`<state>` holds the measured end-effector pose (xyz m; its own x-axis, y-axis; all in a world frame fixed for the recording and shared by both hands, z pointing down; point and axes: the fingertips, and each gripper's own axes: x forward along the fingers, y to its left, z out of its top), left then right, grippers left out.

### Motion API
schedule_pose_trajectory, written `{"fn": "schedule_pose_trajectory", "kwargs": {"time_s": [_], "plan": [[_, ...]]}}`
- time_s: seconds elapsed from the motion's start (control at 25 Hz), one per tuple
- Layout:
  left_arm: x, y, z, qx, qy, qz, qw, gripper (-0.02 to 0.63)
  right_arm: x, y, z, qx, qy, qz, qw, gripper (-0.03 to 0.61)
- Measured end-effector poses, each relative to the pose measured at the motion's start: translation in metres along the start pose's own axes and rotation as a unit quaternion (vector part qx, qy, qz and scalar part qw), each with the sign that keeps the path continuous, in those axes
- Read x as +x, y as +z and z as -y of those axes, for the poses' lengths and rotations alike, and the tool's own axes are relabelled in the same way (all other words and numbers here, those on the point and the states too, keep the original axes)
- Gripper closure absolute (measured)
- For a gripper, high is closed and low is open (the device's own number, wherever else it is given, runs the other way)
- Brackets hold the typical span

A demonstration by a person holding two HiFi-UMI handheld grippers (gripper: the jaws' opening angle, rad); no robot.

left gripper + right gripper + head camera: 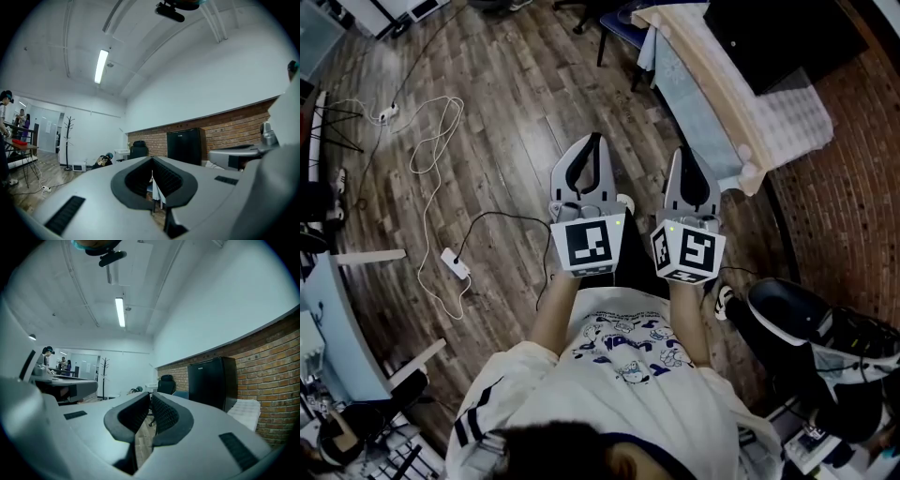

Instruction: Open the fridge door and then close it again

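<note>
Plainly, the left tongs (596,141) and the right tongs (685,154) were held level, side by side, each closed tight with nothing gripped between the jaws. Well ahead of both, the black fridge (211,383) was seen with its door closed, backed by a brick wall (272,376). An office chair (165,384) was set just left of the fridge.

Colours as I log them from my station:
- fridge (212,383): plain black.
- brick wall (276,357): red-brown bricks with pale mortar lines, plain white above.
- floor (506,103): dark brown wood planks with streaked grain.
- left gripper (596,141), right gripper (683,152): light grey shells, black ribbed pads, cubes with black-and-white square markers.
- shirt (623,375): white with a blue cartoon print and a dark-striped sleeve.
- power block (455,263): white.
- coat stand (69,140): black.
</note>
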<state>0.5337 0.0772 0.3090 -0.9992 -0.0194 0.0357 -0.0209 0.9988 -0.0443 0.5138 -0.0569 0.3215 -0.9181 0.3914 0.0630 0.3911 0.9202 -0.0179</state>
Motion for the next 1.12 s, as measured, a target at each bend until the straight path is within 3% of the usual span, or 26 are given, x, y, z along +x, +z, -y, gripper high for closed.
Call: {"fn": "schedule_pose_trajectory", "kwargs": {"time_s": [0.4,1.12], "plan": [[0.084,-0.004,-0.014,0.002,0.011,0.003,0.9999,0.597,0.086,0.000,0.021,-0.003,0.014,0.005,1.000,0.537],[0.309,0.019,0.009,0.013,0.003,0.010,0.9999,0.597,0.284,0.028,0.139,0.011,0.003,0.019,1.000,0.537]]}}
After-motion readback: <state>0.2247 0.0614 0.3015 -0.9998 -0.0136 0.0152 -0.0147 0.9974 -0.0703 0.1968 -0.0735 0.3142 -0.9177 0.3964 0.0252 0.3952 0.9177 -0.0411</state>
